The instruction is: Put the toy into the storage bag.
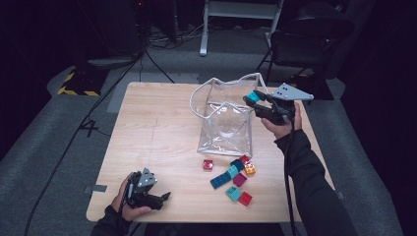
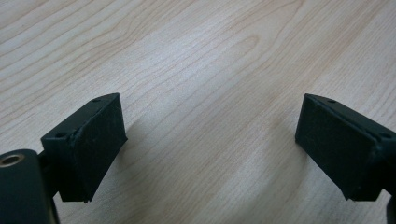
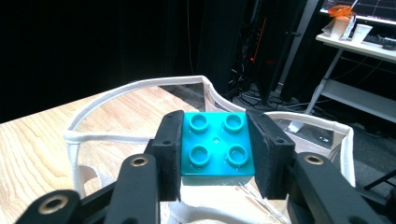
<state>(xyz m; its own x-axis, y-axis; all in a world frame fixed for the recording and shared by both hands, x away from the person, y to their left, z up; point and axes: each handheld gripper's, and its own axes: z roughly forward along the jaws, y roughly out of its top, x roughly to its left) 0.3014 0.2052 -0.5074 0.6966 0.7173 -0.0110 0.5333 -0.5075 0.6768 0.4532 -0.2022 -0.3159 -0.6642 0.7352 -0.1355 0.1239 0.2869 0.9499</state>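
Teal block (image 3: 217,142) pinched between the right claw's (image 3: 215,154) pads, above the clear bag's rim (image 3: 135,86).

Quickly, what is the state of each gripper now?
Left gripper: open, holding nothing.
Right gripper: closed on a teal brick.

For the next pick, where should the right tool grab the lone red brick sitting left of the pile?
Take the red brick from above, across two opposite flat side walls. It sits studs-up, apart from the pile, so both sides look free. Probably avoid the studded top.
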